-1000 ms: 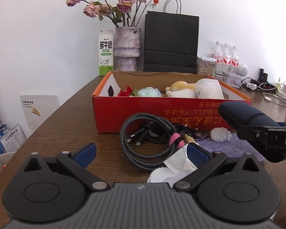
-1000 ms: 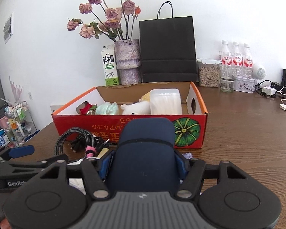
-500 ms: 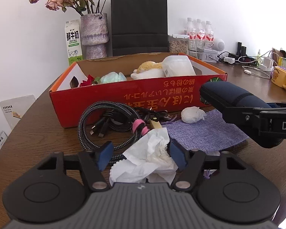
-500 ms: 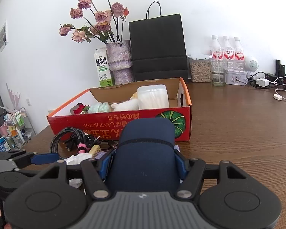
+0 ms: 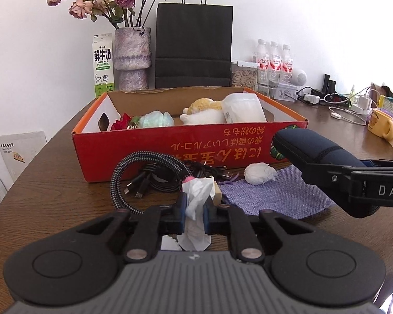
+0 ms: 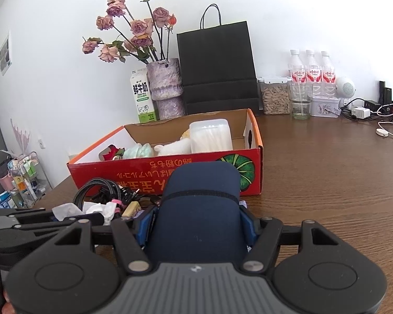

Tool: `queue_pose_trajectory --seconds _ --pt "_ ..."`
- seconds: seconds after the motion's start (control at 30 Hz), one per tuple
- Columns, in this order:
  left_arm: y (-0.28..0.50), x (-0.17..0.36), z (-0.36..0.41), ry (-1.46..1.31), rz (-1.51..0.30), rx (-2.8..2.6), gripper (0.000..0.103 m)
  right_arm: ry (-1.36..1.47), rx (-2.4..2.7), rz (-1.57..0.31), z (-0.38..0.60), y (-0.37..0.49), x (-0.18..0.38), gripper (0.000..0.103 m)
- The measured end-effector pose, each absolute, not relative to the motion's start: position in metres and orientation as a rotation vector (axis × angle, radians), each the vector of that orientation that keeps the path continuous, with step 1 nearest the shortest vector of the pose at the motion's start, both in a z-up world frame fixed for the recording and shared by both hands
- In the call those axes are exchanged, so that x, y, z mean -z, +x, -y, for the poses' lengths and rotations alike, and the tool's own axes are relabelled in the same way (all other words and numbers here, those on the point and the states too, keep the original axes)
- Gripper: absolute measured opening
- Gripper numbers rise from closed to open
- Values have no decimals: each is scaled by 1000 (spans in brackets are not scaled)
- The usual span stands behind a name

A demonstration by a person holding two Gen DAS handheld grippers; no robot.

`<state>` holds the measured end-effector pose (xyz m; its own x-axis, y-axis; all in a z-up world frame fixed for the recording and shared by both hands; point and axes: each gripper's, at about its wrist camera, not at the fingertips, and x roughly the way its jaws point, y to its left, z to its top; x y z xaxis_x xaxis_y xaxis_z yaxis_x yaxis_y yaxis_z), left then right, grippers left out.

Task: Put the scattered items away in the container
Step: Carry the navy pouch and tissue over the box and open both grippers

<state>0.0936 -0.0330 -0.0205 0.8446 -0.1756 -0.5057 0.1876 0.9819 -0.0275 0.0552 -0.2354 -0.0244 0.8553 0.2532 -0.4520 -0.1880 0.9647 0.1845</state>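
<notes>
A red cardboard box (image 5: pixel 191 154) (image 6: pixel 133 178) stands on the wooden table and holds a plush toy, a clear plastic tub and other items. My left gripper (image 5: pixel 195 210) is shut on a crumpled white tissue (image 5: pixel 196 196), in front of the box; the tissue also shows in the right wrist view (image 6: pixel 91 209). My right gripper (image 6: pixel 197 225) is shut on a dark blue case (image 6: pixel 199 209), held above the table to the right of the left gripper; the case also shows in the left wrist view (image 5: pixel 317 154). A coiled braided cable (image 5: pixel 149 175), a small tissue ball (image 5: pixel 259 173) and a purple cloth (image 5: pixel 272 193) lie before the box.
Behind the box stand a vase of dried roses (image 5: pixel 132 60), a milk carton (image 5: pixel 103 68), a black paper bag (image 5: pixel 194 47) and water bottles (image 5: pixel 273 60). Chargers and cables (image 5: pixel 335 102) and a yellow mug (image 5: pixel 381 125) are at the far right.
My left gripper has closed from open onto the white tissue and lifted it slightly. My right gripper keeps hold of the blue case and has shifted a little.
</notes>
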Motion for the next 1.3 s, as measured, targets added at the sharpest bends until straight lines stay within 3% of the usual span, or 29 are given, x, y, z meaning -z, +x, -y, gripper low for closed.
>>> queue_pose_trajectory --seconds 0.37,0.67,1.03,1.3 --pt "109 -19 20 -47 -411 164 12 135 -261 -413 227 72 -1 64" --pt "160 -40 8 -124 -378 111 12 137 -270 -381 209 134 -21 64" --pt "253 -38 -11 -194 -399 52 13 162 -284 -412 172 228 -20 64" --pt "265 -25 -29 -205 -476 23 13 110 -303 -462 149 248 -7 64"
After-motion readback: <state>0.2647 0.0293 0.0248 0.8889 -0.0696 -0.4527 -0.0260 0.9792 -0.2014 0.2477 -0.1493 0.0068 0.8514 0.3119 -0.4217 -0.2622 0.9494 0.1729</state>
